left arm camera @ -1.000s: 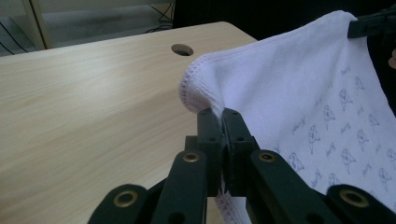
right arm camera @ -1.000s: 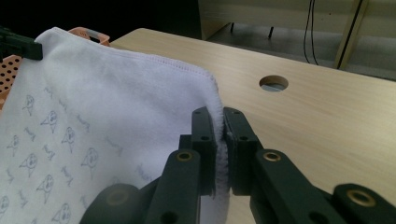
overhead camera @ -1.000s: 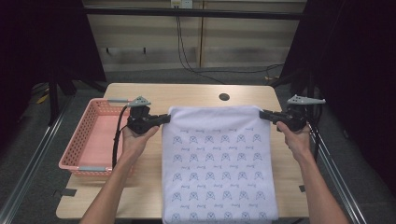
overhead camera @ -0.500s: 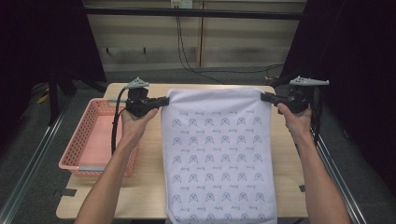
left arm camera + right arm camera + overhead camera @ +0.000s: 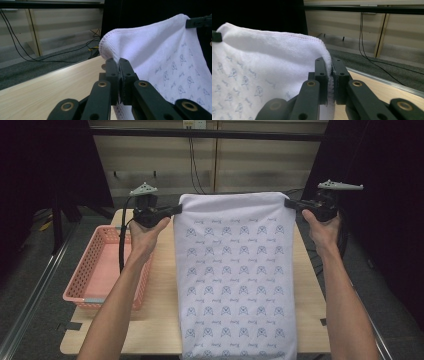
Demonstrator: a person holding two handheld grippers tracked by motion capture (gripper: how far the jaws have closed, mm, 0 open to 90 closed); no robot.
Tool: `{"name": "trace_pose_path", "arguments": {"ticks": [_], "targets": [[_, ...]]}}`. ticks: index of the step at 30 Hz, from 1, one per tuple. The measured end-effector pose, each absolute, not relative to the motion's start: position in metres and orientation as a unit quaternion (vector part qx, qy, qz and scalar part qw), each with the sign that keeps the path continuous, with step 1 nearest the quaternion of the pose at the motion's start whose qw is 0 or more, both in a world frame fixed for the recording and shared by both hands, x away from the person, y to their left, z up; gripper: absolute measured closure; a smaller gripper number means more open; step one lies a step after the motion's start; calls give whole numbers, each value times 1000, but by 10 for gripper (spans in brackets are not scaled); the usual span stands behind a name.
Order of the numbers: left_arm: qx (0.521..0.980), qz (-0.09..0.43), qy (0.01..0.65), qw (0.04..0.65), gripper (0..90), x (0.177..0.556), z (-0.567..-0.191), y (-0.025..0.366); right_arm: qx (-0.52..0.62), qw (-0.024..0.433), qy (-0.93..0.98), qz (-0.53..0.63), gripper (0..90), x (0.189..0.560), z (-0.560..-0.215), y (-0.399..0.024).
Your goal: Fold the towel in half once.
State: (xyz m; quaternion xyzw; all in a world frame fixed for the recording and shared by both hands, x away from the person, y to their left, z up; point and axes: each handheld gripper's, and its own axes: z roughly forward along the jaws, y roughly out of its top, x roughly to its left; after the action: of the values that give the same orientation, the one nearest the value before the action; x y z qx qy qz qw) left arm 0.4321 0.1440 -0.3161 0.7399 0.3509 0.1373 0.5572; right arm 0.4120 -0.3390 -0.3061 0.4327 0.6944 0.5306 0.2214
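A white towel (image 5: 232,270) printed with small blue figures hangs stretched between my two grippers above the wooden table (image 5: 160,310), its lower part draping down over the front edge. My left gripper (image 5: 176,210) is shut on the towel's top left corner (image 5: 110,45), the hem pinched between the black jaws. My right gripper (image 5: 289,203) is shut on the top right corner (image 5: 325,53). In the left gripper view the towel (image 5: 165,60) runs off to the right gripper; in the right gripper view the towel (image 5: 267,65) spreads left.
A pink plastic basket (image 5: 100,270) stands on the table's left side under the person's left forearm. A dark round hole in the tabletop is hidden behind the towel. Cables hang on the wall behind; dark curtains flank both sides.
Both grippers have risen, lifting the towel's top edge higher and farther from the table. The towel hangs longer and flatter; the grips on both corners are unchanged.
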Motion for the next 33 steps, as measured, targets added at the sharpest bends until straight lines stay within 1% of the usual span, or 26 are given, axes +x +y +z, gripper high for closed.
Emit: {"name": "trace_pose_path", "arguments": {"ticks": [3,7,9,11,14,15,16,18,20,21,22,23,25,26,27,28,30,31,33], "targets": [[749,133,348,548,877,425,-325,146,423,218,699,534,849,402,-311,-338],[761,118,333,544,877,403,-339,146,411,199,706,541,850,382,-325,-340],[768,113,323,542,877,389,-345,145,403,186,710,547,850,365,-333,-342],[769,100,314,548,877,373,-352,144,395,181,717,545,850,351,-338,-344],[778,83,308,542,876,351,-368,142,391,163,722,548,850,324,-352,-348],[782,79,309,535,877,344,-373,141,391,155,723,548,850,316,-359,-349],[783,67,311,535,876,336,-381,141,396,141,736,531,850,298,-375,-350],[779,51,320,537,876,318,-393,142,395,136,740,527,850,292,-380,-351],[781,41,327,531,876,305,-405,141,398,122,749,515,850,273,-394,-351],[783,45,324,529,876,297,-411,141,396,117,751,516,850,267,-398,-351],[778,30,325,537,876,289,-418,143,397,106,751,517,850,258,-403,-351],[781,15,323,534,876,283,-424,145,400,99,753,513,850,248,-409,-351],[796,16,319,514,876,272,-433,146,400,87,761,504,850,233,-419,-349],[798,4,322,509,875,266,-439,149,401,77,772,487,850,222,-427,-348],[804,-1,320,501,875,260,-444,151,401,77,772,487,850,222,-427,-348],[811,2,322,489,875,254,-448,153,406,53,780,473,850,210,-438,-347],[814,-14,328,480,875,248,-455,157,406,49,786,464,849,207,-442,-346],[820,-12,327,470,875,245,-461,157,409,46,793,449,849,203,-448,-344],[827,-24,330,455,875,240,-473,156,409,21,800,438,849,198,-460,-340]]}}
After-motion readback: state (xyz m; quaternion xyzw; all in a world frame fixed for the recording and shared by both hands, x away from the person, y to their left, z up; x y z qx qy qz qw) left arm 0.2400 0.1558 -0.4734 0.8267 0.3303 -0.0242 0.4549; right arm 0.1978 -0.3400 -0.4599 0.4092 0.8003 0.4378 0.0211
